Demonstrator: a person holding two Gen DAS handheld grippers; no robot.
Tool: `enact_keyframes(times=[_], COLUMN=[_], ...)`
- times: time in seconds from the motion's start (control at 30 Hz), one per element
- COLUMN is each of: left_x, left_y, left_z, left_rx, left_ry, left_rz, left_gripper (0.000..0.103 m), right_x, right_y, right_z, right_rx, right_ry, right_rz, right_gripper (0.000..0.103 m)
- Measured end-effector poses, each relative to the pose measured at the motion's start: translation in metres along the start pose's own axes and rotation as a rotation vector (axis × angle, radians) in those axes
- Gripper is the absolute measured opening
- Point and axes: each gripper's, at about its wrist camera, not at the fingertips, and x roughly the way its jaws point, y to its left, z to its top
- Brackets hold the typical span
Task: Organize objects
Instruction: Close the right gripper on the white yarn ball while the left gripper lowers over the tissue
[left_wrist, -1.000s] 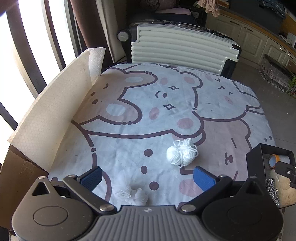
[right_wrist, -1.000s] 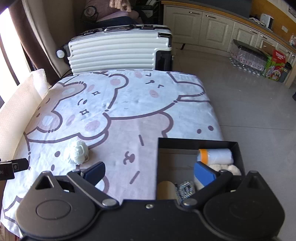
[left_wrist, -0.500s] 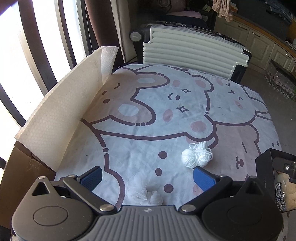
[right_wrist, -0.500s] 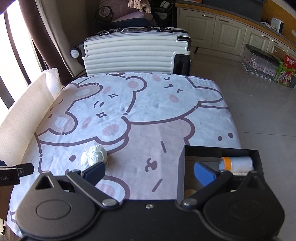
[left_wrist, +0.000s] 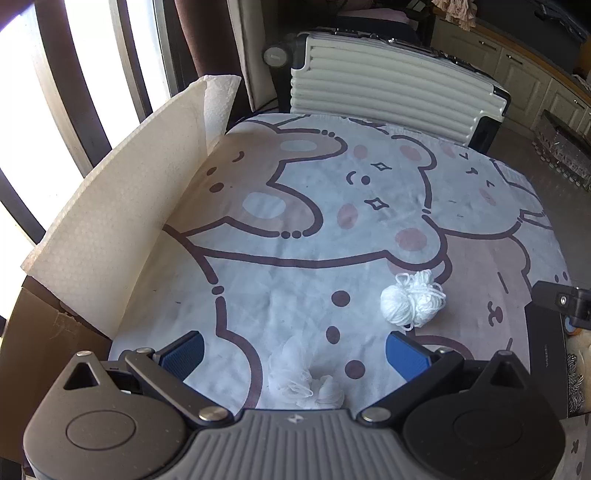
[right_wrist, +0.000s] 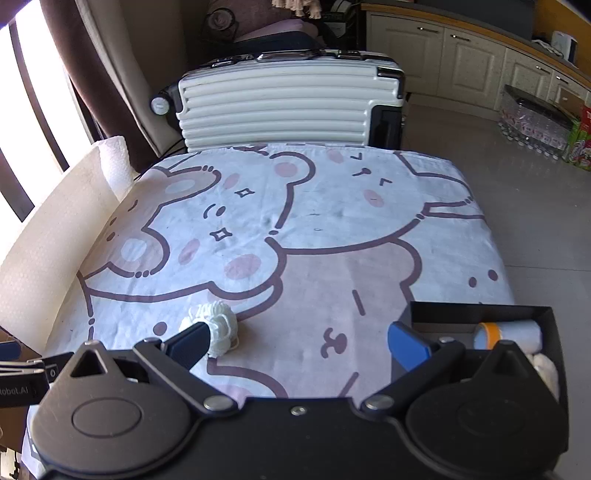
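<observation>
So both hand-held grippers, left (left_wrist: 295, 354) and right (right_wrist: 297, 341), are spread wide, holding nothing. White yarn ball (left_wrist: 410, 304) sits on the bear-print counter (left_wrist: 314, 221), near the black box (right_wrist: 546, 321).

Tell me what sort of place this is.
Most likely a home, an open kitchen and living area: cream cabinets line the far wall, a white suitcase stands behind the table, and a cartoon bear cloth covers it.
</observation>
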Motion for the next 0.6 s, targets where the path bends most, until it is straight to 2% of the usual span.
enact_keyframes(times=[0.3,0.6], left_x=[0.022,0.041], left_y=[-0.004,-0.024], left_z=[-0.006,-0.023], left_rx=[0.168,0.38], left_ry=[0.035,0.121], left_rz=[0.0,-0.095], left_gripper=[0.103,0.103], right_x=[0.032,0.064], right_y=[0.019,0.02], right_z=[0.007,0.012], right_rx=[-0.05,-0.047], right_ry=[0.035,0.083], right_rz=[0.025,0.036], right_gripper=[0.103,0.103])
